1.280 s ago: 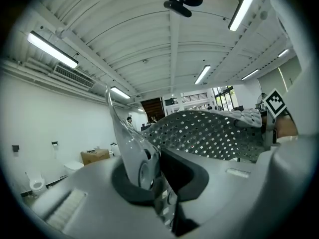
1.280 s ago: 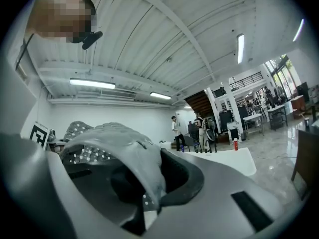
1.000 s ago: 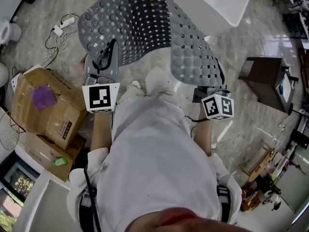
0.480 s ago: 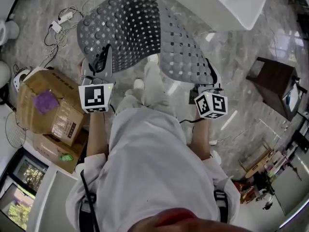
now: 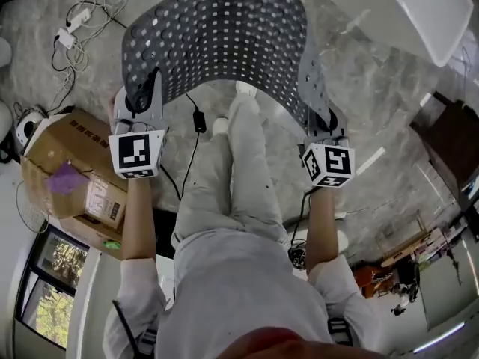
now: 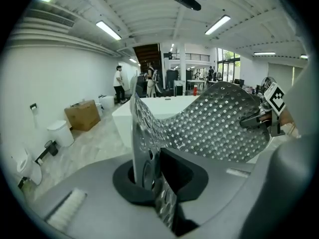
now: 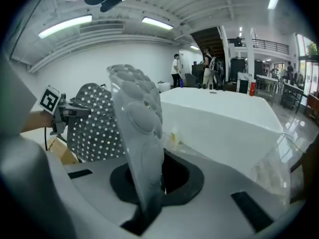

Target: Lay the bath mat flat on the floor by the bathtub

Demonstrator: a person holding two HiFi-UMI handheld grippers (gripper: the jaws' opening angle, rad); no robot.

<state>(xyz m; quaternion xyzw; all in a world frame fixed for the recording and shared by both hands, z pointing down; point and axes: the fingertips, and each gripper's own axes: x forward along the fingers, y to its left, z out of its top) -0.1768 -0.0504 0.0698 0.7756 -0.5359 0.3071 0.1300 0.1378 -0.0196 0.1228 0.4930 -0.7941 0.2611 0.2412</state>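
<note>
In the head view the person's torso fills the 6 o'clock side and hides the floor under it. The tips of both grippers are buried beneath the corners they hold. The left gripper (image 5: 142, 99), at 10 o'clock, has its jaws closing on the near left corner of the bath mat (image 5: 224, 43), and the left gripper view shows that edge pinched upright between them. The right gripper (image 5: 323, 122), at 3 o'clock, clamps the near right corner; its jaws are easing open slightly, yet the mat is pressed between them. The mat is grey rubber, pierced by rows of small square holes, with round suction bumps along its borders. It is held up in an arch between the grippers, reaching toward 12 o'clock in front of the person's legs (image 5: 239, 163). Whether its far edge touches the marble floor (image 5: 359, 58) cannot be told. Beyond, at 1 o'clock, the white bathtub (image 5: 423, 10) is cut off by the frame's corner.
</note>
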